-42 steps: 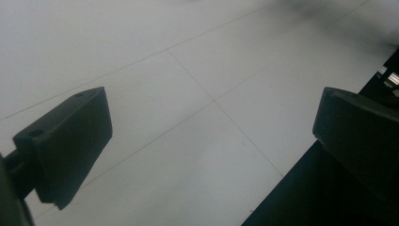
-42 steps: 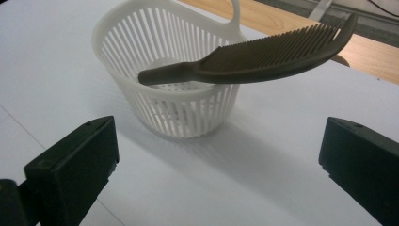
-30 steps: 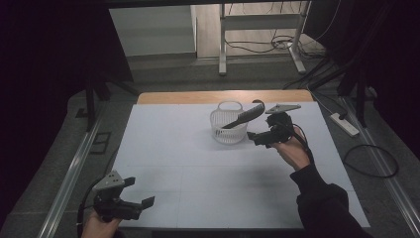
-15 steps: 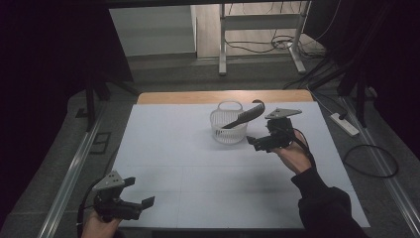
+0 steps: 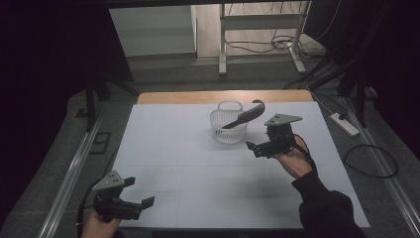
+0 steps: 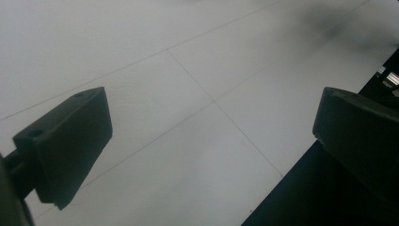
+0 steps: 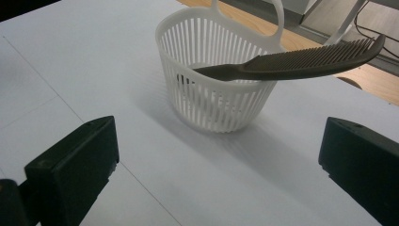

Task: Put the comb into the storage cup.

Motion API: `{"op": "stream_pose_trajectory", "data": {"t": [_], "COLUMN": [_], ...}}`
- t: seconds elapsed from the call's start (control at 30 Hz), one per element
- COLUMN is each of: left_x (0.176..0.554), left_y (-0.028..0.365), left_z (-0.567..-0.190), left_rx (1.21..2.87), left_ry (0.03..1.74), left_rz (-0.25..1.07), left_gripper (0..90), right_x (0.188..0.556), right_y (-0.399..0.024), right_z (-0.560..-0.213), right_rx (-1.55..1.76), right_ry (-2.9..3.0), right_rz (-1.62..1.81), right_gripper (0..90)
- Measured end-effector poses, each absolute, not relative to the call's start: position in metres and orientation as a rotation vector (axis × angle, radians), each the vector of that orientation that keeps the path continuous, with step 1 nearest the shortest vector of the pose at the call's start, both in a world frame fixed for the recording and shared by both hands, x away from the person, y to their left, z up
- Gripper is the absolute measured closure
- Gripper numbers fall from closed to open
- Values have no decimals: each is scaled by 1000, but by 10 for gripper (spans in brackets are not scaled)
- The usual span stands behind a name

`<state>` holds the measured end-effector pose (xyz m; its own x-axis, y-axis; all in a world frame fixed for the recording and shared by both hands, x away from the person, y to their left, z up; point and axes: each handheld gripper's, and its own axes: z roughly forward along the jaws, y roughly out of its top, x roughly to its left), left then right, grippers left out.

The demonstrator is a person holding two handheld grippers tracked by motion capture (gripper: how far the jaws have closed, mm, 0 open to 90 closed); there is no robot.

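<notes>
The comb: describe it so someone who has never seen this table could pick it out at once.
On the white table, toward its far edge, stands a small white slatted basket. The comb is the dark, slim piece propped in it, handle end inside, toothed end jutting over the rim toward the right gripper.

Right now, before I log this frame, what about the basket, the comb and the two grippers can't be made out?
- White slatted plastic basket: its floor, in the right gripper view, is screened by the slats and the dark plastic comb.
- Comb's handle tip: hidden inside the basket in the high view.
- Left gripper: the person's hand is cut by the high view's bottom edge.
- Right gripper: its jaws are too small in the high view.
</notes>
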<state>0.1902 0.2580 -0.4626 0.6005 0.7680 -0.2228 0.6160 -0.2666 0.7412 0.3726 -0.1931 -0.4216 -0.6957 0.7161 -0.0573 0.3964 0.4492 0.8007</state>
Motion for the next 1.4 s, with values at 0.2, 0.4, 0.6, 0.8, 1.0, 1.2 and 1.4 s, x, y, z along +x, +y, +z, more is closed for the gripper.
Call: {"op": "stream_pose_trajectory", "data": {"t": [0.2, 0.4, 0.6, 0.8, 1.0, 1.2, 1.4], "left_x": [190, 190, 190, 190, 190, 190, 190], "left_y": [258, 258, 258, 258, 258, 258, 259], "left_z": [-463, -463, -463, -463, -463, -463, -463], "left_rx": [1983, 1982, 1984, 1983, 1982, 1980, 1979], "left_ry": [1097, 1097, 1097, 1097, 1096, 1097, 1098], "left_rz": [228, 227, 226, 227, 228, 228, 227], "left_gripper": [0, 0, 0, 0, 0, 0, 0], "right_x": [368, 362, 357, 352, 348, 344, 339], "right_y": [-194, -196, -198, -200, -202, -205, -209], "right_z": [-423, -424, -424, -424, -422, -421, -421], "right_rx": [961, 952, 949, 948, 957, 964, 959], "right_ry": [2331, 2333, 2337, 2339, 2347, 2354, 2350], "right_rz": [1138, 1146, 1150, 1153, 1167, 1182, 1186], "right_gripper": [0, 0, 0, 0, 0, 0, 0]}}
